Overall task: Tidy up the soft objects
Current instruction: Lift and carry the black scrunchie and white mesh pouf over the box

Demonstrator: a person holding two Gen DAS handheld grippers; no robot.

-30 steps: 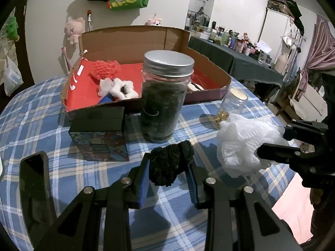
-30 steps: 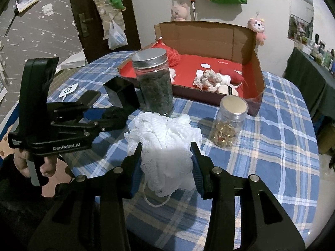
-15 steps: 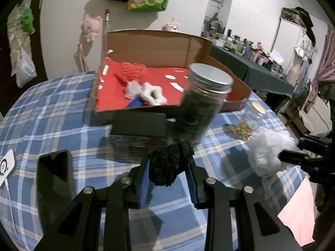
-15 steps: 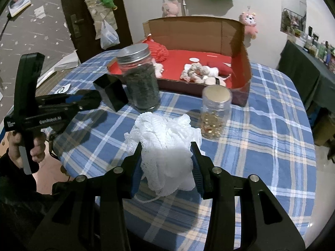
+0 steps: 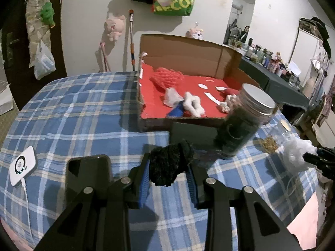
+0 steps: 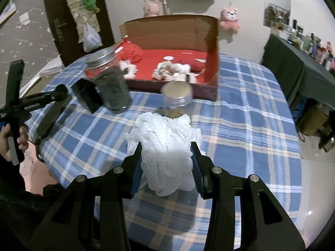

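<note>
My left gripper (image 5: 168,168) is shut on a black fuzzy ball (image 5: 170,163), held over the plaid table. My right gripper (image 6: 166,158) is shut on a white mesh puff (image 6: 165,146); that puff (image 5: 296,153) also shows at the right edge of the left wrist view. Behind stands a cardboard box (image 5: 184,48) with a red floor; the box (image 6: 169,27) holds a red mesh puff (image 5: 167,78), white fluffy pieces (image 5: 191,103) and a blue item (image 5: 177,110). The left gripper (image 6: 58,95) appears at the left of the right wrist view, in a hand.
A dark-filled jar with a metal lid (image 5: 240,129) and a black box (image 5: 192,133) stand before the cardboard box. A small jar of gold bits (image 6: 177,98) sits right of them. A black phone (image 5: 88,175) and a white device (image 5: 22,165) lie near the left table edge.
Both grippers have swung left with their loads still held. The box and jars have drifted right in the left wrist view, and the phone and white device have come into sight.
</note>
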